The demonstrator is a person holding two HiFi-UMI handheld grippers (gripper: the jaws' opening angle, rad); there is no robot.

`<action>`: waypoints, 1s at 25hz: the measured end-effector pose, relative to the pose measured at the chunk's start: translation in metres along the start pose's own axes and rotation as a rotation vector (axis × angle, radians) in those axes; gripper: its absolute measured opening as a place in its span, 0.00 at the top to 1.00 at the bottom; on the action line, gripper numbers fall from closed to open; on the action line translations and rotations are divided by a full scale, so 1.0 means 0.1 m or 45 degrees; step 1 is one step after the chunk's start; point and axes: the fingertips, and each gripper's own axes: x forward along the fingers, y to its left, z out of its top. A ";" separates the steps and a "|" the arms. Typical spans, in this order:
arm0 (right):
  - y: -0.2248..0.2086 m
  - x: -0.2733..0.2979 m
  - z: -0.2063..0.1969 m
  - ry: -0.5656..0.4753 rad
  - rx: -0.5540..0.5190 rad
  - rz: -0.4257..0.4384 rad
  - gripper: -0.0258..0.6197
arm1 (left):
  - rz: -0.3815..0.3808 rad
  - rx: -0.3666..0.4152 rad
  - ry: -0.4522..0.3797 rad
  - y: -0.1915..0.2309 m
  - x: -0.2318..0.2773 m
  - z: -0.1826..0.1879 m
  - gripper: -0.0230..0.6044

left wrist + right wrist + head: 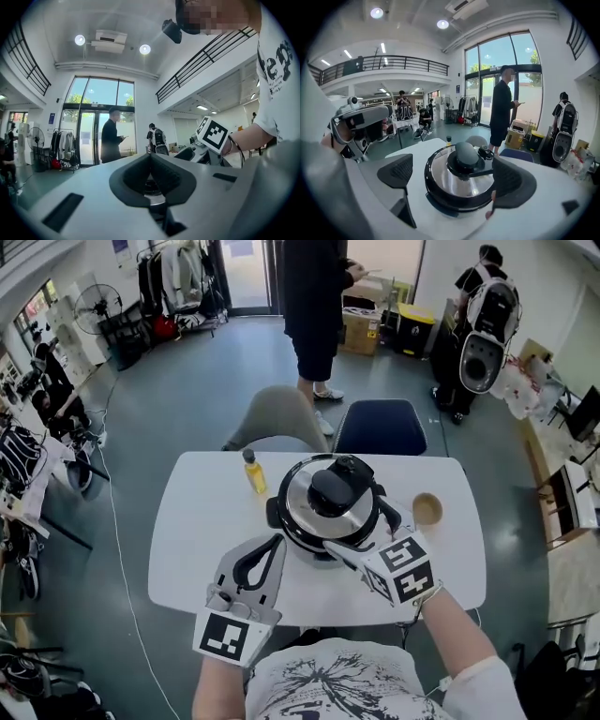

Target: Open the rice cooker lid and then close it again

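Steel-lidded rice cooker (pixel 328 514) stands mid white table (pixel 202 521), lid down.

Head view: left gripper (pixel 275 546) points at its front-left side, just short of it. Right gripper (pixel 361 540) lies at the front-right rim.

Left gripper view: jaws pressed together, nothing between.

Right gripper view: jaws spread wide, rice cooker framed between them. Right pad (pixel 513 180) sits just beside the rim; contact unclear.
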 end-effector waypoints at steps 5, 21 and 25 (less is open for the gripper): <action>-0.35 0.61 0.13 0.189 0.011 0.021 0.19 | -0.083 0.006 -0.004 0.36 0.49 -0.09 0.94; -0.71 1.65 0.02 0.677 0.082 0.087 0.45 | -0.219 -0.035 -0.012 0.96 1.24 -0.26 0.94; -0.75 1.68 0.04 0.702 0.052 0.113 0.49 | -0.214 -0.035 -0.002 1.00 1.32 -0.29 0.94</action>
